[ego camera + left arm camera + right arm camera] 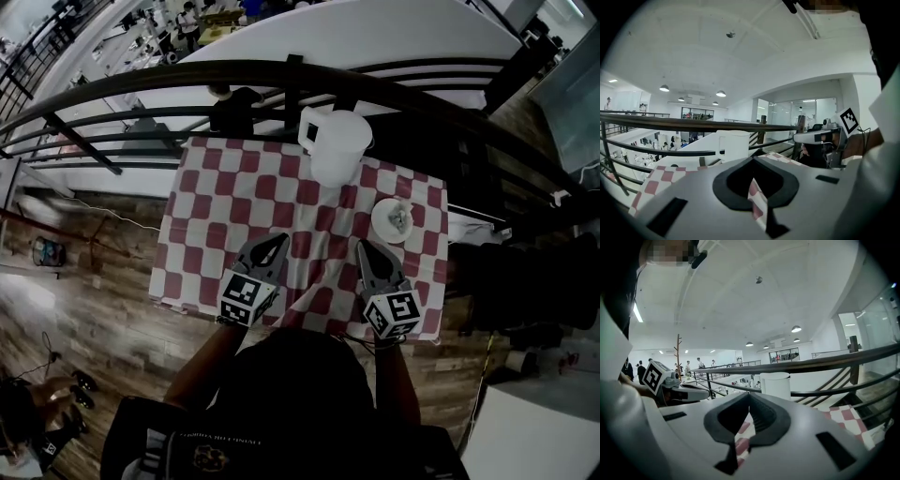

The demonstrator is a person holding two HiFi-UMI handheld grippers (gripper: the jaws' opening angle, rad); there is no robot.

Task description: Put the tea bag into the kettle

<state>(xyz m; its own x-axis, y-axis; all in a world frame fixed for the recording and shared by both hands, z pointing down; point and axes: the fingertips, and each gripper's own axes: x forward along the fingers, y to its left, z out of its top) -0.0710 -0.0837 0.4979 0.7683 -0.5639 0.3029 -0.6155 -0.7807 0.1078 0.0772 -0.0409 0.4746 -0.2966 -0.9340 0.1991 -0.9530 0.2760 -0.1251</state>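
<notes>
A white kettle [336, 141] stands at the far edge of the red-and-white checked tablecloth [202, 234]. To its right, a small white plate [380, 223] carries the tea bag [401, 218]. Both grippers hover over the near part of the cloth, tips pointing away from me. The left gripper [270, 246] is shut and empty. The right gripper [364, 251], also shut and empty, sits just short of the plate. The kettle [733, 145] shows straight ahead in the left gripper view, past the closed tips [753, 158]. It [776, 385] also rises beyond the right gripper's closed tips [750, 394].
A dark curved metal railing [187, 80] runs right behind the table's far edge, with a drop to a lower floor beyond. Wooden flooring [84, 309] surrounds the small table. Each gripper view shows the other gripper [820, 137] [677, 389] off to the side.
</notes>
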